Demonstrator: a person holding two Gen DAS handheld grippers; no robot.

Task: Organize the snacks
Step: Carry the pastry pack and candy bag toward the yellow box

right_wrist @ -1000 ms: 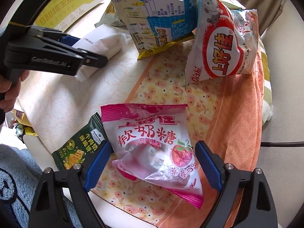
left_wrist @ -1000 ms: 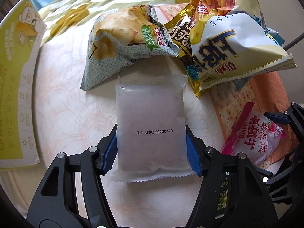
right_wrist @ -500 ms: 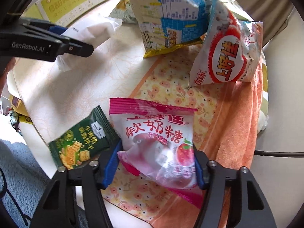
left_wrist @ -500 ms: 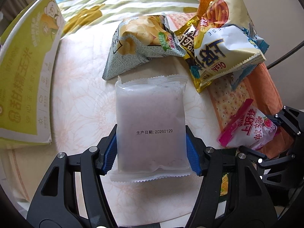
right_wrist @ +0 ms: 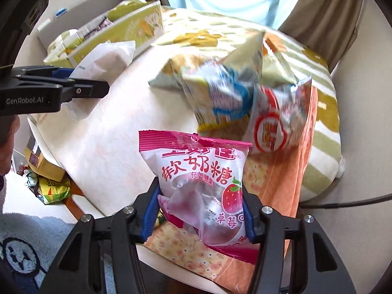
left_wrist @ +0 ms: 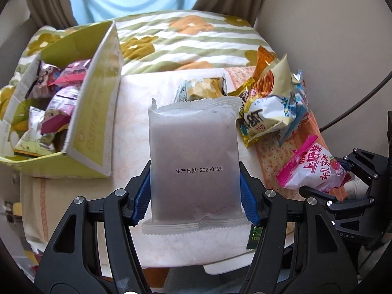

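Observation:
My left gripper (left_wrist: 194,193) is shut on a frosted white snack packet (left_wrist: 193,152) with a printed date, held up above the table; it also shows in the right wrist view (right_wrist: 103,56). My right gripper (right_wrist: 199,213) is shut on a pink strawberry candy bag (right_wrist: 203,183), lifted off the table; it also shows in the left wrist view (left_wrist: 316,169). A yellow-green cardboard box (left_wrist: 95,112) holding several snacks stands at the left, also in the right wrist view (right_wrist: 132,29).
A pile of chip bags (left_wrist: 267,107) lies at the table's right on an orange cloth (right_wrist: 289,171); it also shows in the right wrist view (right_wrist: 235,85). A striped flowered cushion (left_wrist: 186,36) lies behind. A small green packet (left_wrist: 254,235) lies under my left gripper. A cable (left_wrist: 355,107) runs at right.
Both grippers have risen and pulled back with their packets. The right gripper closed on the pink bag and lifted it. The box's open inside has come into view.

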